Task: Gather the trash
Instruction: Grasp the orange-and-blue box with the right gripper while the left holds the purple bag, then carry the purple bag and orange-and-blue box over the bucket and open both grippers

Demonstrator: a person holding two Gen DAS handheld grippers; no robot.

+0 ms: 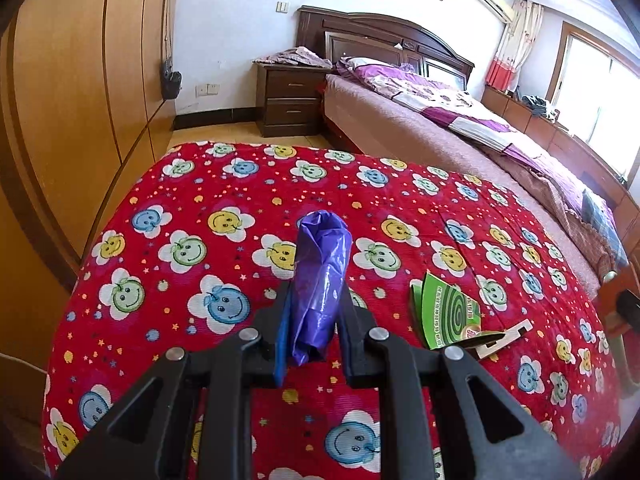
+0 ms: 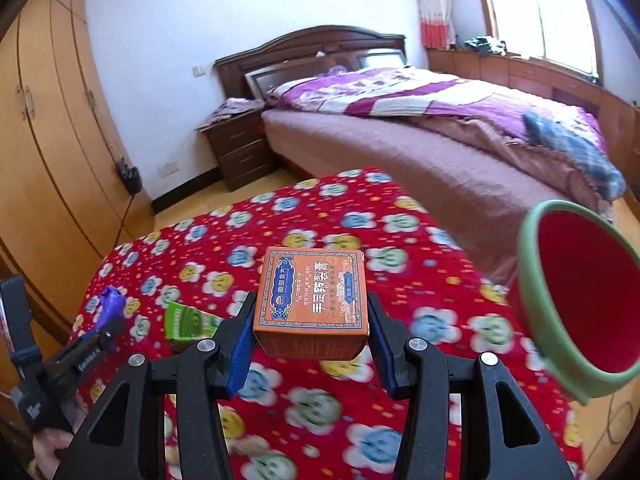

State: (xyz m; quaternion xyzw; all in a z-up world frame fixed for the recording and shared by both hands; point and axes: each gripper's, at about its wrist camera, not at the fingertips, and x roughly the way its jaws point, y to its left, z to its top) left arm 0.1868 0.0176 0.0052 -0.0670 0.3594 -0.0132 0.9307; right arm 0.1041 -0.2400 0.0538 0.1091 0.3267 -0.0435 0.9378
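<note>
My left gripper (image 1: 314,300) is shut on a crumpled purple plastic bag (image 1: 318,276) and holds it above the red smiley-flower cloth (image 1: 180,208). My right gripper (image 2: 310,320) is shut on a small orange cardboard box (image 2: 312,300) and holds it above the same cloth (image 2: 400,248). A torn green mosquito-coil packet (image 1: 448,312) lies on the cloth right of the left gripper; it also shows in the right wrist view (image 2: 186,320). A red bin with a green rim (image 2: 576,300) stands at the right, tilted open toward the camera. The left gripper with its bag (image 2: 110,300) shows at the far left there.
A bed with a purple quilt (image 1: 440,104) stands beyond the cloth-covered surface, with a dark nightstand (image 1: 290,98) beside it. Wooden wardrobes (image 1: 72,80) line the left wall. A piece of white card (image 1: 508,336) lies by the green packet.
</note>
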